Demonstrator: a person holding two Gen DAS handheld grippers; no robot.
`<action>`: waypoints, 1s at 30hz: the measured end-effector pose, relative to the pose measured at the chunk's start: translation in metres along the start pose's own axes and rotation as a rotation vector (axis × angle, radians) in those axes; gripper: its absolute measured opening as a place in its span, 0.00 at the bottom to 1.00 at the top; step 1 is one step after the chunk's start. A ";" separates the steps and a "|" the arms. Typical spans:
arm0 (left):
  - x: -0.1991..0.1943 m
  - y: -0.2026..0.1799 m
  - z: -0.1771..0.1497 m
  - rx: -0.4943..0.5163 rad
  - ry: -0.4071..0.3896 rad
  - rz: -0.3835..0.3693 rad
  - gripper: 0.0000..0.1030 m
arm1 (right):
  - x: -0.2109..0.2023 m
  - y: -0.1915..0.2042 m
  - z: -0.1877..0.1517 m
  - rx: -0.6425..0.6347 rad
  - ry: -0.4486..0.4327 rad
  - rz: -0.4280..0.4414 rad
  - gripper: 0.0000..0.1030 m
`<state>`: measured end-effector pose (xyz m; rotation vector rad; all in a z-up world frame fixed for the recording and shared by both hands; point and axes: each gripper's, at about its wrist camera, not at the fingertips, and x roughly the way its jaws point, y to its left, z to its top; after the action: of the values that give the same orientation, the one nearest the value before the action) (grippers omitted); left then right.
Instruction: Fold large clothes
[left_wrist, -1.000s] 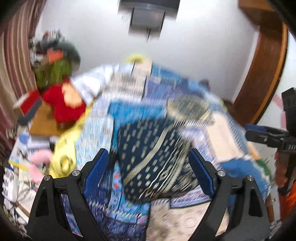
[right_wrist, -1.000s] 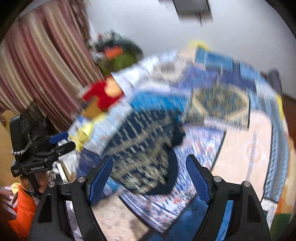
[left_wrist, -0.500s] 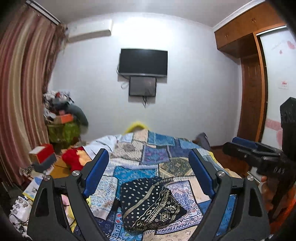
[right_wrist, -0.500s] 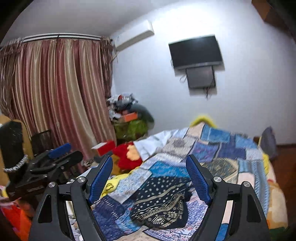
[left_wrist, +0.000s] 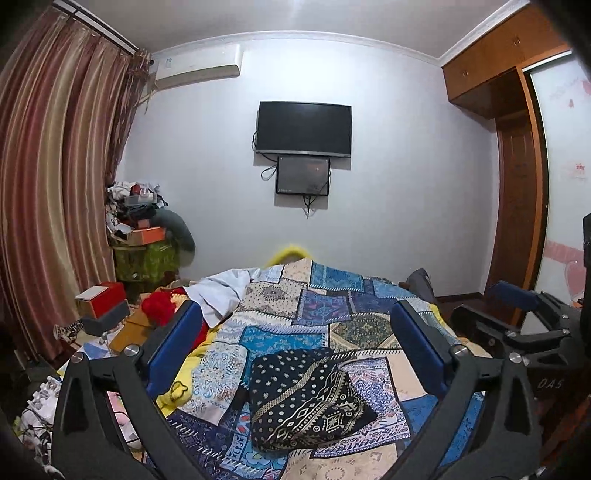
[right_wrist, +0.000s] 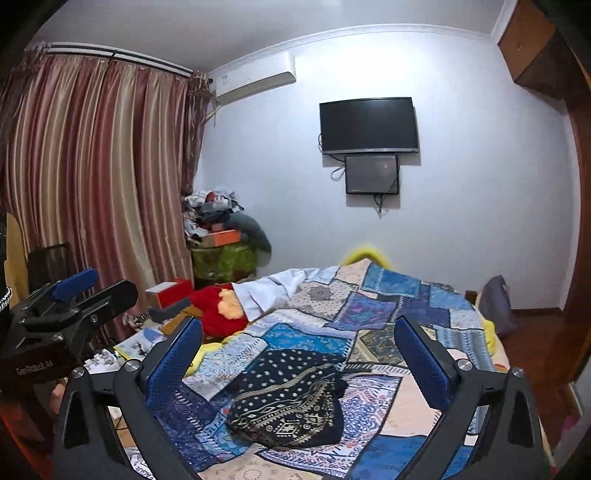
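A dark navy garment with gold and white print (left_wrist: 303, 398) lies folded in a compact bundle on the patchwork bedspread (left_wrist: 332, 302); it also shows in the right wrist view (right_wrist: 291, 402). My left gripper (left_wrist: 295, 350) is open and empty, held up and back from the bed. My right gripper (right_wrist: 299, 354) is open and empty too, likewise back from the garment. The right gripper shows at the right edge of the left wrist view (left_wrist: 517, 325). The left gripper shows at the left edge of the right wrist view (right_wrist: 70, 299).
A white cloth (left_wrist: 221, 291) lies at the bed's far left. A red plush toy (right_wrist: 218, 310), boxes and a cluttered pile (left_wrist: 140, 236) stand left of the bed by striped curtains (left_wrist: 55, 184). A TV (left_wrist: 303, 129) hangs on the far wall. A wooden wardrobe (left_wrist: 517, 184) stands right.
Both grippers have lifted and pulled back from the bed, tilting up from looking down at the garment to a level view of the room. The folded garment stays where it lay.
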<state>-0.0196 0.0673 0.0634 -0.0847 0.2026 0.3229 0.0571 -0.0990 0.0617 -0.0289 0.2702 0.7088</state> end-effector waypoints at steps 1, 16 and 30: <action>0.000 0.000 -0.002 0.001 0.005 -0.002 1.00 | -0.001 -0.001 0.000 0.003 0.001 0.000 1.00; 0.006 -0.001 -0.012 0.028 0.031 0.005 1.00 | 0.004 -0.007 -0.006 0.029 0.036 -0.001 1.00; 0.011 0.003 -0.014 0.033 0.040 -0.007 1.00 | 0.004 -0.009 -0.007 0.040 0.041 0.006 1.00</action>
<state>-0.0126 0.0725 0.0476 -0.0597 0.2470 0.3108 0.0639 -0.1039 0.0533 -0.0048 0.3242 0.7096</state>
